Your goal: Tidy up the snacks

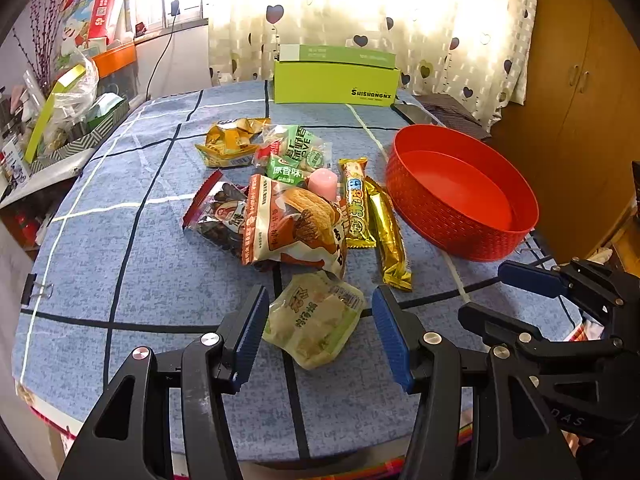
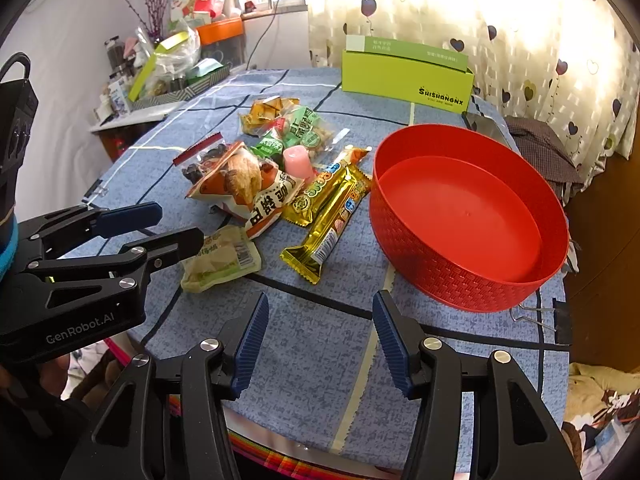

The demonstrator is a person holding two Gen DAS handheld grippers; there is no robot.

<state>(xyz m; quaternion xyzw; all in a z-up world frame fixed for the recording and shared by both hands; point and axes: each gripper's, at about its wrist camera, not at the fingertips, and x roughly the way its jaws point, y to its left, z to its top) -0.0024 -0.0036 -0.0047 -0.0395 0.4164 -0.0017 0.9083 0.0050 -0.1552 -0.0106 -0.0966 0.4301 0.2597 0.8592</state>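
A pale green snack packet [image 1: 316, 320] lies flat on the blue checked tablecloth [image 1: 120, 264]. My left gripper [image 1: 320, 322] stands open around it, with a gap at each pad. From the right wrist view the left gripper [image 2: 172, 226] hovers at the left end of that packet [image 2: 224, 260]. My right gripper [image 2: 320, 332] is open over bare cloth with nothing between its fingers, and it also shows in the left view as the right gripper [image 1: 502, 296]. The snack pile holds an orange bread packet [image 1: 296, 224], a gold bar [image 1: 390, 236] and a pink cup [image 1: 323, 184]. The red basket [image 1: 440, 224] is empty.
A lime green box [image 1: 336, 82] stands at the table's far edge, with a phone [image 1: 412, 114] beside it. A cluttered shelf [image 1: 68, 120] is off the left side. Binder clips [image 2: 536, 314] hold the cloth at the edges. The red basket [image 2: 440, 276] sits on the right.
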